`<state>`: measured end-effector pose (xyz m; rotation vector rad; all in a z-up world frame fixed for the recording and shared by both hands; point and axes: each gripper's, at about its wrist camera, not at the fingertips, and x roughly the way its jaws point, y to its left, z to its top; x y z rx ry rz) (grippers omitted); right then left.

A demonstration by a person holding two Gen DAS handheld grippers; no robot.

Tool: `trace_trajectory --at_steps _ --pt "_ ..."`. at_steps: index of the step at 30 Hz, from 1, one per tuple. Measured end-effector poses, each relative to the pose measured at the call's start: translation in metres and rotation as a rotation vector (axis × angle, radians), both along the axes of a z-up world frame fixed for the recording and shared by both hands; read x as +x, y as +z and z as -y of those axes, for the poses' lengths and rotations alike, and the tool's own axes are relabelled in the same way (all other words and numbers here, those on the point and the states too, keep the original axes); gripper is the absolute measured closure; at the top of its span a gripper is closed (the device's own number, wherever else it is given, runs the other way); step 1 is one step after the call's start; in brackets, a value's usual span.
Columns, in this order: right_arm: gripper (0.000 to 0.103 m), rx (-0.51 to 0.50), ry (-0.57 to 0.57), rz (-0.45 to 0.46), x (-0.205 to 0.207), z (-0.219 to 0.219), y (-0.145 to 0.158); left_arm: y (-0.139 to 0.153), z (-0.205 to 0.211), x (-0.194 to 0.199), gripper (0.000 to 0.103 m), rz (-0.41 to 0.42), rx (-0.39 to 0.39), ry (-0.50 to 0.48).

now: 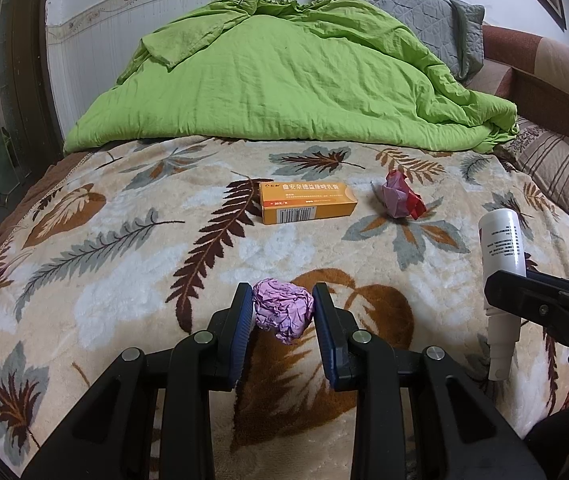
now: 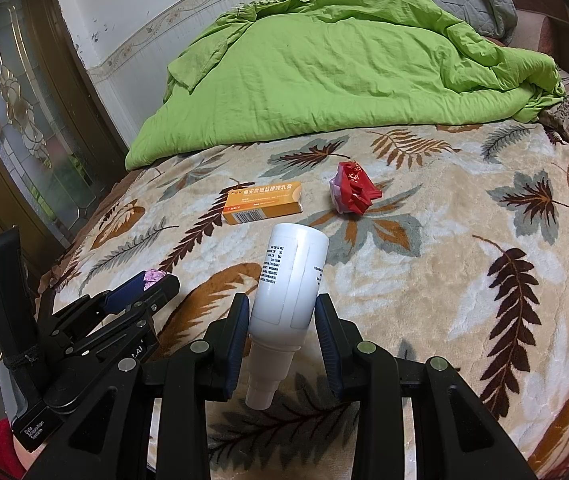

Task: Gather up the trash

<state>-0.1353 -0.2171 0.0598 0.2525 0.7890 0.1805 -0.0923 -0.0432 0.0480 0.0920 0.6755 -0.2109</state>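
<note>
The left hand-held gripper point(image 1: 283, 314) is clamping a crumpled ball of pale purple paper point(image 1: 283, 313) between its blue-padded fingers, just above the cream fleece blanket with brown and grey leaves point(image 1: 124, 280) that is covering the bed. The right wrist view is catching only a scrap of that paper point(image 2: 153, 277), the rest hidden behind the left gripper's fingers.

The right hand-held gripper point(image 2: 282, 322) is holding a white plastic spray bottle with black print point(image 2: 290, 284), nozzle end pointing back toward the camera; its left pad is pressing on the bottle, while the right pad seems barely touching. From the left wrist view the bottle point(image 1: 502, 248) is partly blocked by the gripper's black arm.

Farther up the blanket an orange cardboard medicine box with a barcode point(image 1: 307, 202) is lying flat, and beside it, apart, a crumpled wad of red and lilac wrapper point(image 1: 400, 196). Behind them a rumpled lime-green quilt point(image 1: 284, 80) is piling against the wall, half covering a grey quilted pillow point(image 1: 424, 12).
</note>
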Motion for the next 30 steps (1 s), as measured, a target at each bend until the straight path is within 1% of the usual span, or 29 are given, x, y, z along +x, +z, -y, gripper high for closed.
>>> trace_trajectory --at_steps 30 --pt "0.067 0.004 -0.003 0.002 0.0000 0.0017 -0.0003 0.0041 0.0033 -0.0016 0.074 0.008 -0.004 -0.004"
